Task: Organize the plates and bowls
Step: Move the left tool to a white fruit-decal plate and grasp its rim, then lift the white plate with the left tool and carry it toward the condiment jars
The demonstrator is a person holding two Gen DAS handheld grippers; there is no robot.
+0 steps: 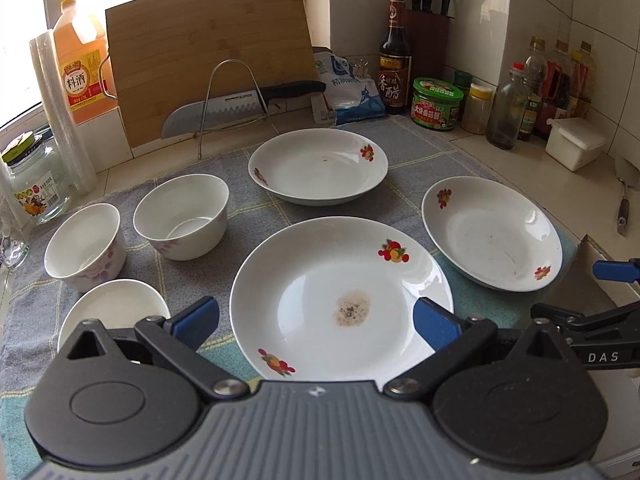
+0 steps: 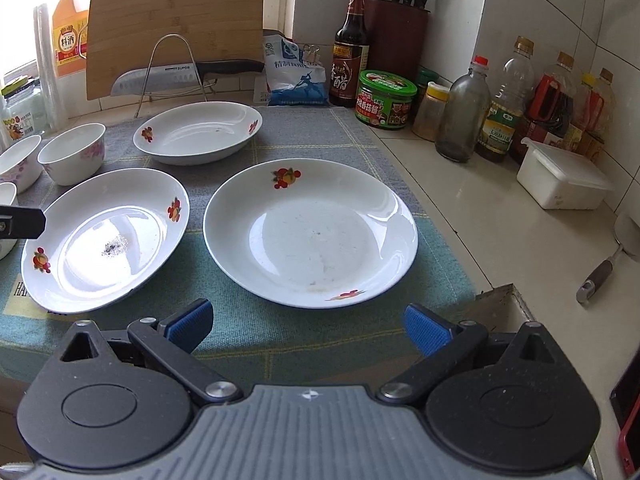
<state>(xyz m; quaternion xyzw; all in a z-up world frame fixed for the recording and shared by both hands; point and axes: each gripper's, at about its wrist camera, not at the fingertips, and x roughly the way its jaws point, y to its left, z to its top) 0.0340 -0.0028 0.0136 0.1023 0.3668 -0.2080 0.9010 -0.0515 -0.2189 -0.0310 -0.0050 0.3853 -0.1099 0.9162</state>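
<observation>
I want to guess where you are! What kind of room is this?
Most likely a home kitchen counter. A knife rests on a rack by a wooden cutting board, sauce bottles line the tiled wall, and plates sit on a towel.

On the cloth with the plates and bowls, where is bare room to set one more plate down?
The bare cloth in front of the right plate, before the open right tool, is free. So is the strip between the back plate and the sauce jar. The left side is crowded: three bowls stand close beside the stained plate.
</observation>
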